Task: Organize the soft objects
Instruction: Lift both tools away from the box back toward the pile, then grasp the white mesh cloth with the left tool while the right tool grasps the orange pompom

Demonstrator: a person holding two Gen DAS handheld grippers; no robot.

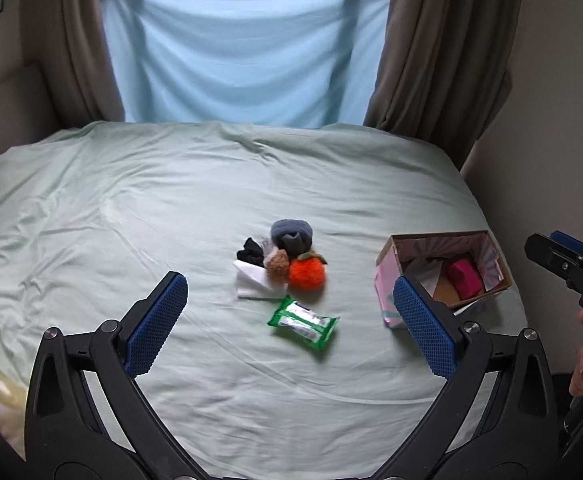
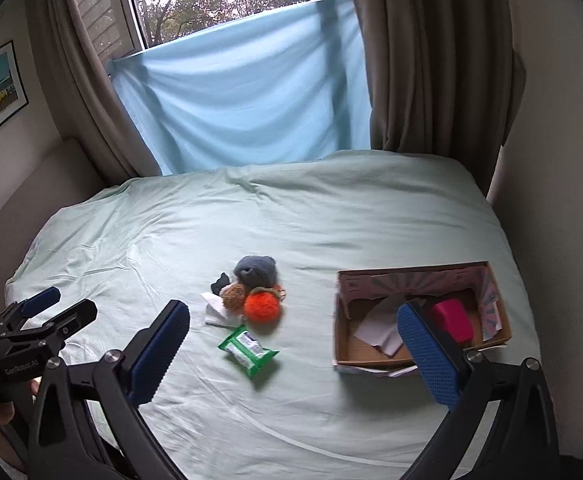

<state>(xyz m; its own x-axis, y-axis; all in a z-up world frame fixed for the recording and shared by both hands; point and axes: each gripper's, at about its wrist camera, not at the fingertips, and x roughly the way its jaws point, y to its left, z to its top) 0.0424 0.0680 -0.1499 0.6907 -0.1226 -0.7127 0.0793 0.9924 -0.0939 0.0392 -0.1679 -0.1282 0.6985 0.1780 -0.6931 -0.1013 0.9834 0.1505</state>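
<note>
A small pile of soft things lies mid-bed: a grey rolled sock (image 1: 292,233) (image 2: 256,270), a black sock (image 1: 250,252), a brown pompom (image 1: 277,265) (image 2: 233,297), an orange plush fruit (image 1: 307,274) (image 2: 262,306) and a white cloth (image 1: 253,282) (image 2: 216,312). A green wipes packet (image 1: 303,321) (image 2: 247,350) lies in front of them. An open cardboard box (image 1: 487,246) (image 2: 341,332) on the right holds a pink item (image 1: 465,278) (image 2: 453,320) and paper. My left gripper (image 1: 291,320) and right gripper (image 2: 295,356) are both open, empty, above the bed.
The pale green bed sheet (image 1: 131,208) (image 2: 331,208) fills the view. A blue cloth (image 1: 235,52) hangs over the window between brown curtains (image 2: 431,52). The right gripper shows at the far right in the left wrist view (image 1: 571,264); the left gripper at the left edge in the right wrist view (image 2: 51,316).
</note>
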